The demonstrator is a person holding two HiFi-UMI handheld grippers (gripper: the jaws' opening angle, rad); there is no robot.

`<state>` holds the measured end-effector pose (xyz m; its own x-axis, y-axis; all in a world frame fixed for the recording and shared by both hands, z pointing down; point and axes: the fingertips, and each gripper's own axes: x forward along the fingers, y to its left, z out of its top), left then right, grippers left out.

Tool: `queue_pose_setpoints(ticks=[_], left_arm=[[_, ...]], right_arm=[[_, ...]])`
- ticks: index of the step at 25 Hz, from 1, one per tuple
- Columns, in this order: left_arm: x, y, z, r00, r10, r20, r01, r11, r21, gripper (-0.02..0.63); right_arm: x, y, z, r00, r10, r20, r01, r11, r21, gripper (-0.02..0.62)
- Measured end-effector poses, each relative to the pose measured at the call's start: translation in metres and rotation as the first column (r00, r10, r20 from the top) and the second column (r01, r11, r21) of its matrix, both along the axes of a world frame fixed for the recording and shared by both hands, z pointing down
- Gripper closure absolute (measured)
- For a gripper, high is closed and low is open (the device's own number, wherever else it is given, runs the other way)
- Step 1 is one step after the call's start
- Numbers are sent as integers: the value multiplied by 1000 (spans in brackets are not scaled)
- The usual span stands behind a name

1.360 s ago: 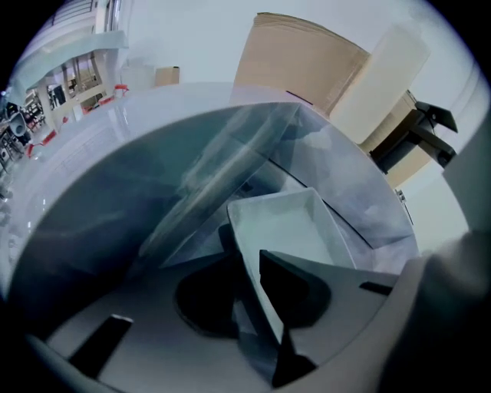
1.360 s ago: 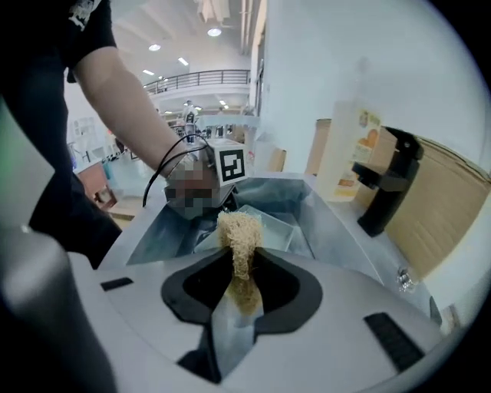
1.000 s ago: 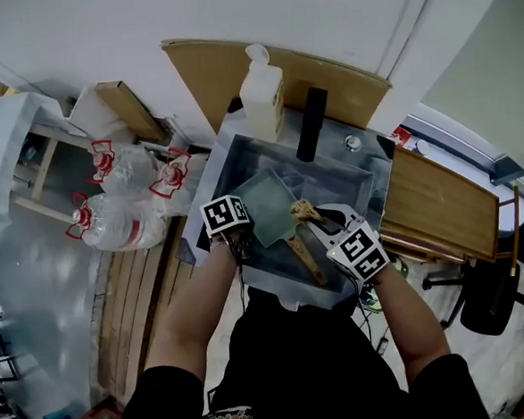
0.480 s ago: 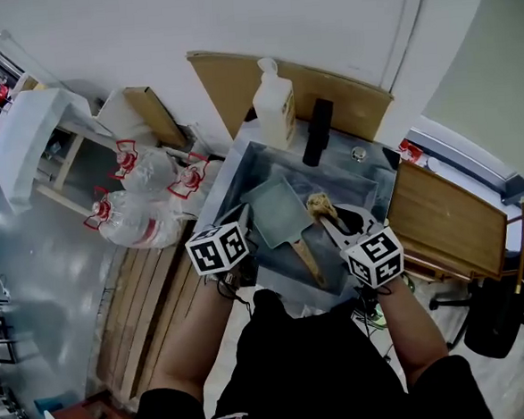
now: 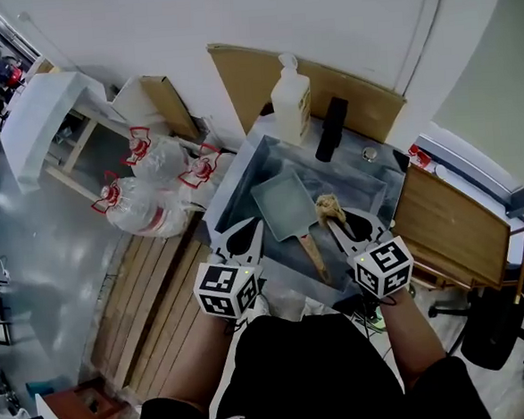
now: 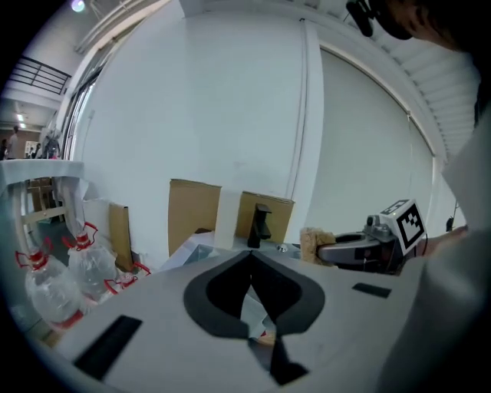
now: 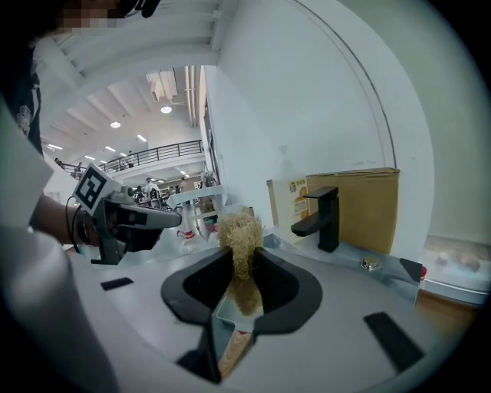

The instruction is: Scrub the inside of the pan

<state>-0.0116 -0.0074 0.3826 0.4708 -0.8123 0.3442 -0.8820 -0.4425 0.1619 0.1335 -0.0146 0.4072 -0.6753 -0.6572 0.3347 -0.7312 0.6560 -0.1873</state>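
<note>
Left gripper (image 5: 250, 234) is being held shut, empty, over the sink's (image 5: 231, 178) near edge. Pan (image 5: 284, 203) is lying mid-sink, untouched, handle toward the near edge. Scrubber (image 5: 327, 208) is being pinched in right gripper (image 5: 339, 221), apparently clear of the pan. Scrubbing is judged still to be done. Being counted: one pan, one scrubber, two grippers.

Matt metal pan (image 5: 284, 203), wooden handle (image 5: 314, 256), fibrous scrubber (image 5: 327, 210)

Left tongs (image 5: 253, 230), right tongs (image 5: 339, 221) — pale grey, black-padded; white cubes (image 5: 226, 290), black square markers; black shirt (image 5: 308, 362)
</note>
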Motion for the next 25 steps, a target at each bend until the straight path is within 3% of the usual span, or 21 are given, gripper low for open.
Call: queue_pose_setpoints(ticks=[14, 25], left_arm=[[-41, 67, 25, 989, 149, -17, -150, 988, -24, 597], [-73, 94, 22, 976, 209, -55, -211, 977, -25, 597]], right_arm=[[-61, 51, 11, 997, 79, -16, -80, 996, -44, 499], [-97, 99, 13, 988, 152, -25, -154, 987, -48, 499]])
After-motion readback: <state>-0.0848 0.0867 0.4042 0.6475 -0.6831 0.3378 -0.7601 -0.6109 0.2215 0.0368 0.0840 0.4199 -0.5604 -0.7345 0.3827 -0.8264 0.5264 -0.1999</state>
